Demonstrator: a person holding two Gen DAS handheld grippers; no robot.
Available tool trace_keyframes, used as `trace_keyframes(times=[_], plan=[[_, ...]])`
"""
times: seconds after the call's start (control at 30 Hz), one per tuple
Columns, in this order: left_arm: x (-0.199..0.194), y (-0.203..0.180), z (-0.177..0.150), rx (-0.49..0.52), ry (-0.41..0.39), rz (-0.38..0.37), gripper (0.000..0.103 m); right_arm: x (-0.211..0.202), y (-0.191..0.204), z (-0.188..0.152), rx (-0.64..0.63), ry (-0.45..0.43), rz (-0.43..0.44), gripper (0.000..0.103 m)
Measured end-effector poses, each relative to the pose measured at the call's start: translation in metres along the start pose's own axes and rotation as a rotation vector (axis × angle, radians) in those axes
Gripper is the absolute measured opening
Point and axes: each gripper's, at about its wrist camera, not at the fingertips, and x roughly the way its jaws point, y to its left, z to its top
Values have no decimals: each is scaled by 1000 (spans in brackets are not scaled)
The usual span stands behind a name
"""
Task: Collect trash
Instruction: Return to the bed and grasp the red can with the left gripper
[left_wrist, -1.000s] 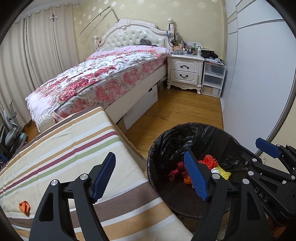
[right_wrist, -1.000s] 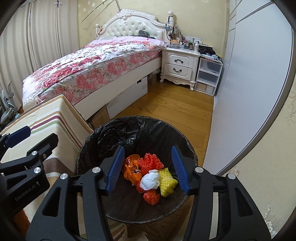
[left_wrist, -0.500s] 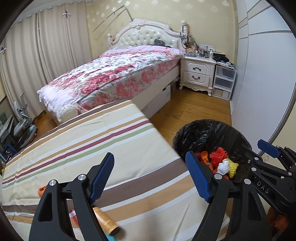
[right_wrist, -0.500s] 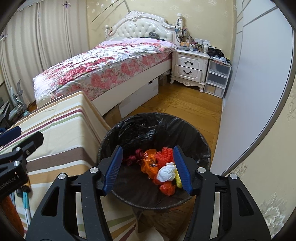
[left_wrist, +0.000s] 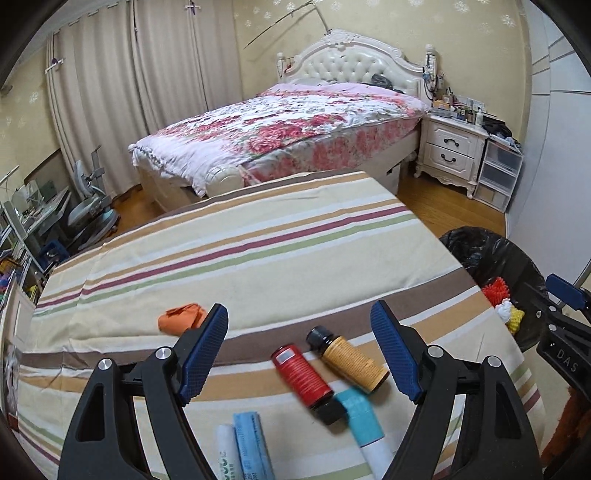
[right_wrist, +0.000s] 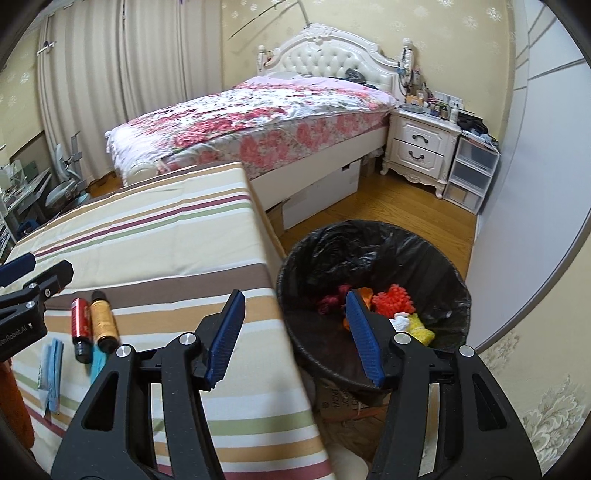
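view swung tableward, crumpled orange trash (left_wrist: 181, 317), unheld

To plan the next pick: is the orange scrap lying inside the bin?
No, the orange scrap lies on the striped cloth, apart from the bin.

A cloth-covered table (left_wrist: 258, 236) stands before the bed (left_wrist: 288, 122), two bottles (left_wrist: 325, 369) side by side near its front edge — a lined bin (right_wrist: 373, 295) of scraps just right, nightstand (right_wrist: 417, 147) behind.
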Motion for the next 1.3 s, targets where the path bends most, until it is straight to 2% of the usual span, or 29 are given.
trace_keyframes(times=[0.2,0.37,0.57,0.7,0.8,1.0,1.3], plan=[[4,16,-21,-22,44,14,77,-3,18,-7,-30,8,27,56],[10,17,-34,-22,87,-8,77,-1,25,-10,-34,16,43,56],[21,18,-39,-11,118,-22,60,3,29,-13,-39,27,53,56],[29,25,-42,-22,147,-35,44,5,31,-14,-40,32,56,56],[34,29,-43,-39,167,-47,37,6,34,-15,-46,37,61,56],[35,39,-44,-53,170,-70,28,9,40,-15,-59,43,69,56],[28,56,-40,-57,135,-75,26,8,58,-15,-94,45,96,56]])
